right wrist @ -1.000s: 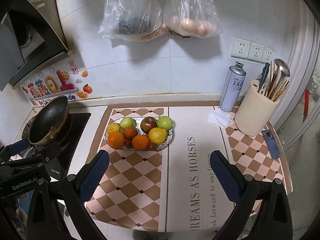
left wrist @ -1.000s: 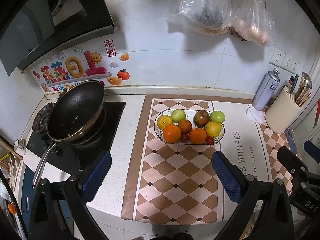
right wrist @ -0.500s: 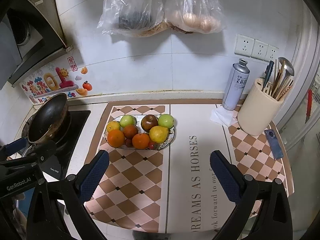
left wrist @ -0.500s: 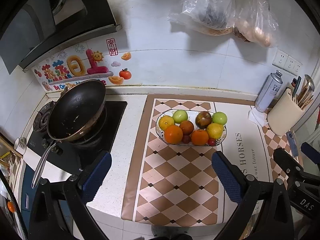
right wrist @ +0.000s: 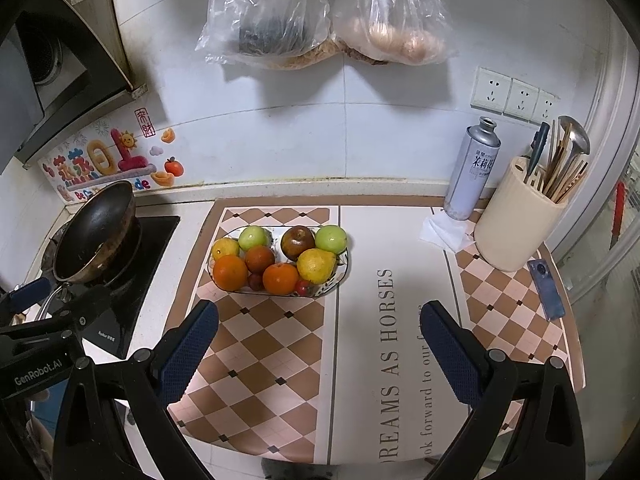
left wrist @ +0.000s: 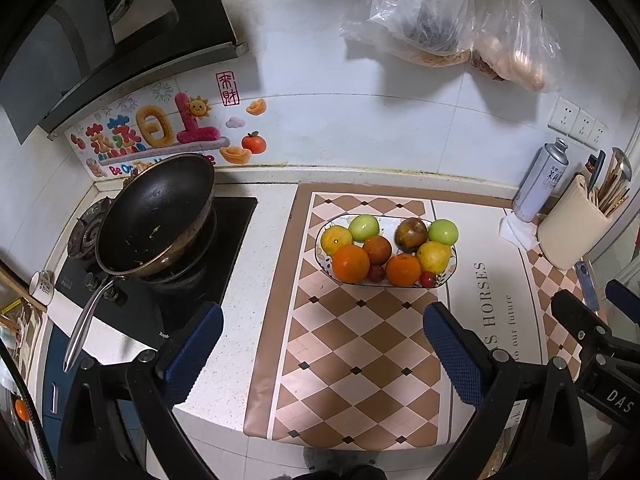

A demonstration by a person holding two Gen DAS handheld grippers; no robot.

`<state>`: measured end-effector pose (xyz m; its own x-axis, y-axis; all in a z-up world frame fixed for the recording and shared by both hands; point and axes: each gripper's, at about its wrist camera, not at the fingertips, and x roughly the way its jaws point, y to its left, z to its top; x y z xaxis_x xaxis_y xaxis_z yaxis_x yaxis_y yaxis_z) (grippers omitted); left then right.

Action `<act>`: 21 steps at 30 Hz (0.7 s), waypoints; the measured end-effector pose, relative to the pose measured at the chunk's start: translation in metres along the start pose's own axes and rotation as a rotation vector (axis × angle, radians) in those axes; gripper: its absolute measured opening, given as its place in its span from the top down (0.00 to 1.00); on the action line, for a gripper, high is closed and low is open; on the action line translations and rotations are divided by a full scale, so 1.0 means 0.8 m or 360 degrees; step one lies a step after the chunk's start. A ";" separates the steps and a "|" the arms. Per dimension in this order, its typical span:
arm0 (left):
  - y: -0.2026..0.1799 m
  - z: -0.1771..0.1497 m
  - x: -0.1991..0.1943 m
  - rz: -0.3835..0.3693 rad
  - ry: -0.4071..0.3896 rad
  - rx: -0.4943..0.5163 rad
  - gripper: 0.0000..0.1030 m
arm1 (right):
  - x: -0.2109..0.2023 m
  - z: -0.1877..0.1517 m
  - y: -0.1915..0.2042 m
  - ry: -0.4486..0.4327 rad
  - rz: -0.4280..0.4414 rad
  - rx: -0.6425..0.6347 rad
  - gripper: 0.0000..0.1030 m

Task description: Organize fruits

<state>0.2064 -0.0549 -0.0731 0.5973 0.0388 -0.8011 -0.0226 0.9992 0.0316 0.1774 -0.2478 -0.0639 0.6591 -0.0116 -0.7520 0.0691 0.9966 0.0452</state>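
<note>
An oval patterned bowl (left wrist: 451, 268) sits on the checkered mat and holds oranges (left wrist: 351, 263), green apples (left wrist: 363, 227), a dark apple (left wrist: 411, 234), a yellow pear (left wrist: 434, 257) and small red fruits. It also shows in the right wrist view (right wrist: 340, 276). My left gripper (left wrist: 320, 356) is open and empty, held above the mat's near edge, short of the bowl. My right gripper (right wrist: 318, 354) is open and empty, near the mat's front, to the right of the bowl.
A black wok (left wrist: 156, 216) sits on the stove at left. A spray can (right wrist: 474, 168), a utensil holder (right wrist: 516, 220), a tissue (right wrist: 446, 234) and a phone (right wrist: 546, 290) stand at right. Plastic bags (right wrist: 320, 20) hang on the wall.
Both grippers have drifted slightly back and up, so the bowl sits a little farther off. Both stay open and empty.
</note>
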 end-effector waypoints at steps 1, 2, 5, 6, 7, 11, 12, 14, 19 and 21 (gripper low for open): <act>0.000 -0.001 0.000 0.0003 0.0000 0.0000 0.01 | 0.000 0.000 0.001 0.0000 0.0001 -0.0001 0.00; 0.000 0.000 0.000 0.0003 0.0000 0.0002 0.01 | 0.000 0.000 0.000 0.0001 -0.0002 -0.0003 0.00; 0.001 -0.002 -0.001 0.0006 -0.0001 0.0002 0.01 | -0.002 0.000 0.002 -0.0002 -0.0007 -0.0017 0.00; 0.001 -0.002 0.000 0.0005 -0.0001 0.0002 0.01 | -0.002 0.000 0.003 0.0000 -0.0007 -0.0024 0.00; 0.001 -0.002 0.000 0.0001 0.0001 0.0001 0.01 | -0.002 0.000 0.004 0.0002 -0.0004 -0.0029 0.00; 0.002 -0.005 -0.001 0.0003 0.0004 -0.0001 0.01 | -0.001 -0.001 0.009 0.0016 0.0006 -0.0045 0.00; 0.003 -0.006 -0.002 0.0006 -0.0001 0.0002 0.01 | 0.000 -0.001 0.010 0.0017 0.0005 -0.0048 0.00; 0.003 -0.008 -0.002 0.0011 -0.0003 0.0006 0.01 | 0.000 0.000 0.011 0.0017 0.0004 -0.0054 0.00; 0.005 -0.008 -0.003 0.0022 -0.0015 0.0010 0.01 | 0.001 0.000 0.010 0.0020 0.0004 -0.0053 0.00; 0.006 -0.008 -0.003 0.0026 -0.0020 0.0010 0.01 | 0.002 -0.001 0.012 0.0025 -0.0001 -0.0052 0.00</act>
<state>0.2000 -0.0501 -0.0747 0.6067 0.0552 -0.7930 -0.0274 0.9984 0.0485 0.1786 -0.2383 -0.0649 0.6471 -0.0110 -0.7623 0.0447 0.9987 0.0235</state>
